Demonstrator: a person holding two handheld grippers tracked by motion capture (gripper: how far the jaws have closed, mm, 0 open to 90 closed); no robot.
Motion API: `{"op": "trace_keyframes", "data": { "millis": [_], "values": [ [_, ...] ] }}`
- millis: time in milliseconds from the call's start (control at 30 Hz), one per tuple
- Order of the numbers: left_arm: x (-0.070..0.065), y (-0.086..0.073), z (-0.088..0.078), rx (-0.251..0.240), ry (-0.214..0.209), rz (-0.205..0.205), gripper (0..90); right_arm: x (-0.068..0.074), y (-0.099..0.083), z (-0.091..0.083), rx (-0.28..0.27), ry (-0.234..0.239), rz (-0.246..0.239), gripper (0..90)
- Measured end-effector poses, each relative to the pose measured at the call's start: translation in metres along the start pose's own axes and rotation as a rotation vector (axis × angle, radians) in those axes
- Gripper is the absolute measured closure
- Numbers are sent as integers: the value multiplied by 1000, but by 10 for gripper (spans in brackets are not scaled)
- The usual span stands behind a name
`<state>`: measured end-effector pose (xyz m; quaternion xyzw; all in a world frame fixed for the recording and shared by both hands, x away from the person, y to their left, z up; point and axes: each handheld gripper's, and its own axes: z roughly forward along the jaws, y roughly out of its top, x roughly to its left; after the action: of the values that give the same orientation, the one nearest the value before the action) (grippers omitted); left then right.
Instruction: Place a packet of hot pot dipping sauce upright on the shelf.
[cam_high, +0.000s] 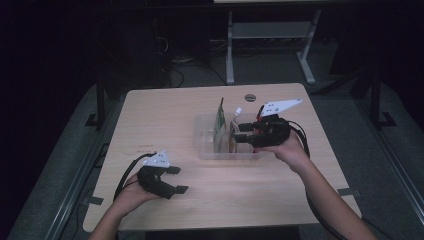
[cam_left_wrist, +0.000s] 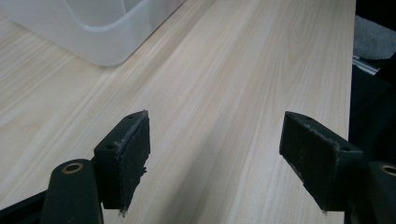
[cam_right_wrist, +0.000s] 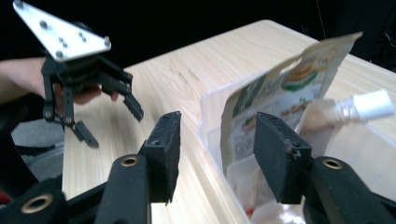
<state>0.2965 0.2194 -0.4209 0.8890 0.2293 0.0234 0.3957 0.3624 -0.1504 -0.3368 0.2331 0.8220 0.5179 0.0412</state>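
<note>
A clear plastic bin (cam_high: 205, 150) stands right of the table's middle. In it a green and white food pouch (cam_high: 219, 122) stands upright, with a white-capped spout pouch (cam_high: 238, 111) beside it. My right gripper (cam_high: 239, 132) hovers over the bin's right part, jaws open and pointing left. In the right gripper view the right gripper (cam_right_wrist: 219, 154) has nothing between its pads; the food pouch (cam_right_wrist: 299, 79) and the white cap (cam_right_wrist: 371, 105) lie beyond them. My left gripper (cam_high: 177, 180) rests open near the front left, and in its own view the left gripper (cam_left_wrist: 217, 154) is over bare wood.
The light wooden table (cam_high: 165, 115) has dark floor, cables and a white desk frame (cam_high: 230, 55) behind it. In the left gripper view the bin's corner (cam_left_wrist: 93, 28) is at the upper left. The right gripper view also shows the left gripper (cam_right_wrist: 112, 122), held in a hand.
</note>
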Motion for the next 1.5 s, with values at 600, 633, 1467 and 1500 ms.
{"op": "trace_keyframes", "data": {
  "millis": [600, 633, 1467, 1500],
  "values": [
    [-2, -7, -1, 41, 43, -12, 178, 17, -57, -18, 100, -95, -38, 395],
    [-1, -8, -2, 46, 46, -8, 178, 17, -60, -20, 109, -98, -39, 388],
    [-6, -58, -21, 80, 150, -38, 169, 9, -146, -67, 194, -249, 74, 141],
    [-6, -59, -21, 93, 158, -33, 170, 9, -150, -69, 193, -258, 73, 135]
  ]
}}
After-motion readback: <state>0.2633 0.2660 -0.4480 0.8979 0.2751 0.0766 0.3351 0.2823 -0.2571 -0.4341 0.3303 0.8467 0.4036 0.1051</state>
